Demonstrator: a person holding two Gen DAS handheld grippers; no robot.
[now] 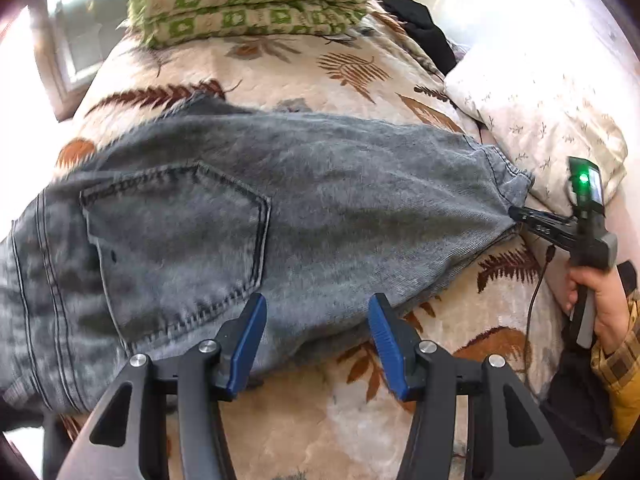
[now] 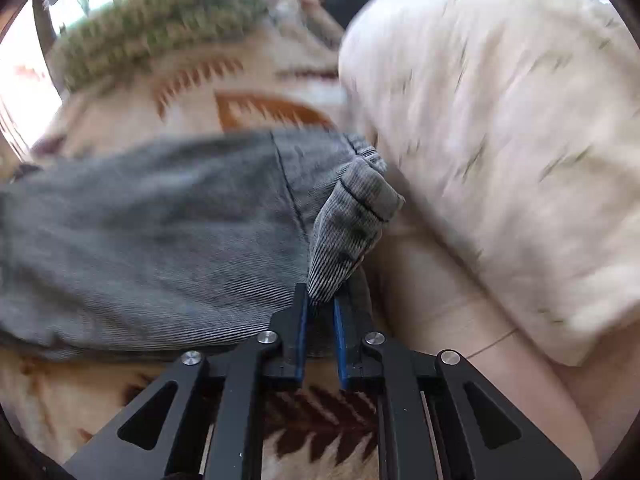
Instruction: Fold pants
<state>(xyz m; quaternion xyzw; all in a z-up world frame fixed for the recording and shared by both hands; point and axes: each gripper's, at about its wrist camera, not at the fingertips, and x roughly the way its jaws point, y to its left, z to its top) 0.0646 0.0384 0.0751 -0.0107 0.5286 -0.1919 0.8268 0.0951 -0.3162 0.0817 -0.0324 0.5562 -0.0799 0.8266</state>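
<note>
Denim: grey washed pants (image 1: 280,208) lie across the bed (image 1: 280,76), on a cream blanket with brown fern leaves; back pocket (image 1: 176,248) faces up, waistband toward the left of the left wrist view, leg end reaching right toward the white pillow (image 1: 540,92).

Fold state: legs look already laid one on the other — judged from the single narrow band of cloth; the lengthwise fold seems done, the crosswise fold not yet.

Right tool (image 2: 320,300): clenched on the hem end of the leg, a bunched corner of ribbed-looking grey cloth pinched between the blue pads (image 2: 340,332); seen from the left wrist view as well, where its tip (image 1: 520,214) meets the leg end and a hand (image 1: 600,304) in a yellow plaid sleeve holds the handle.

Left tool (image 1: 316,332): released, jaws standing apart above the near edge of the pants just right of the pocket, nothing between the pads.

Step in hand: drawing the leg end taut and straight before folding it over.

Next move calls for: lifting the pinched hem and carrying it across toward the waistband, while the left tool pins or grips the near edge so the cloth does not slide — both hem layers need to travel together.

Surroundings: green-patterned folded blanket (image 1: 248,0) at the far end of the bed; dark garment (image 1: 424,28) beyond the pillow.
</note>
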